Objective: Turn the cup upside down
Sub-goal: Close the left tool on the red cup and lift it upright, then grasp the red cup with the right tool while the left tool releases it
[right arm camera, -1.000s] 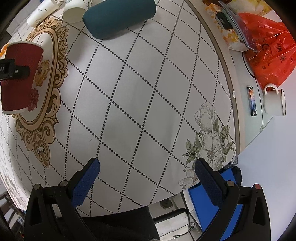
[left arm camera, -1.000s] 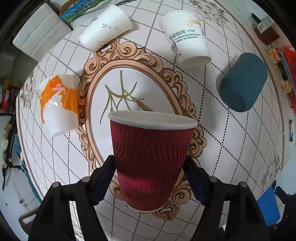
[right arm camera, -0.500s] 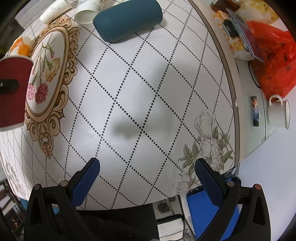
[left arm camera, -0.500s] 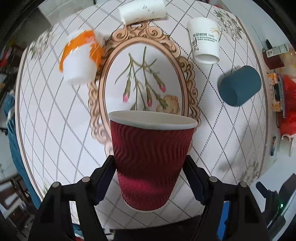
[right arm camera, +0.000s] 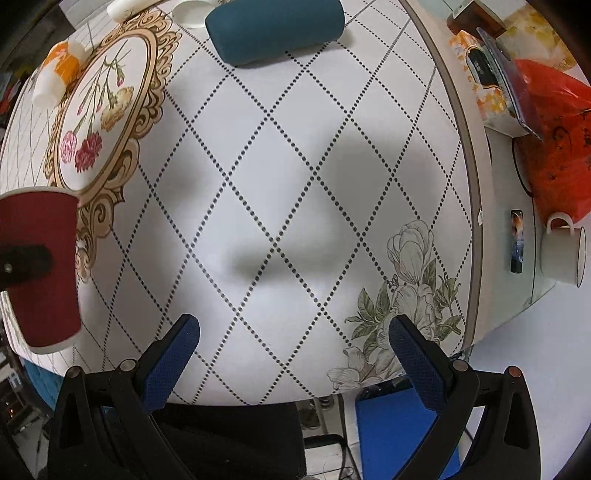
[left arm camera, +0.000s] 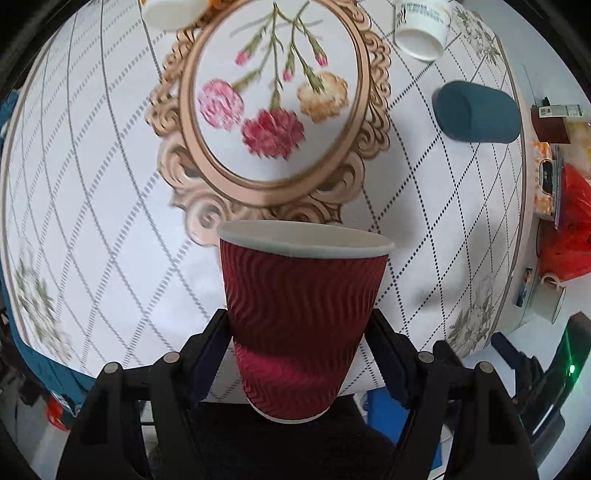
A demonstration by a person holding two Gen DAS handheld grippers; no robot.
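My left gripper [left arm camera: 297, 325] is shut on a dark red ripple paper cup [left arm camera: 299, 317], gripping its sides. The cup is held upright, white rim up, high above the table's near edge. The same cup shows at the far left of the right wrist view [right arm camera: 38, 266], with the left finger [right arm camera: 22, 264] across its side. My right gripper [right arm camera: 293, 332] is open and empty, above the near right part of the table.
The table [left arm camera: 92, 221] has a white diamond-pattern cloth with an oval flower frame [left arm camera: 273, 103]. A teal cup [left arm camera: 476, 112] lies on its side. A white paper cup [left arm camera: 421, 26] and an orange-and-white cup [right arm camera: 55, 75] lie farther back. A red bag [right arm camera: 554, 147] and a white mug [right arm camera: 561, 254] sit at right.
My left gripper has lifted the red cup and pulled it back toward the table's near edge. The right gripper rose slightly and stays open.
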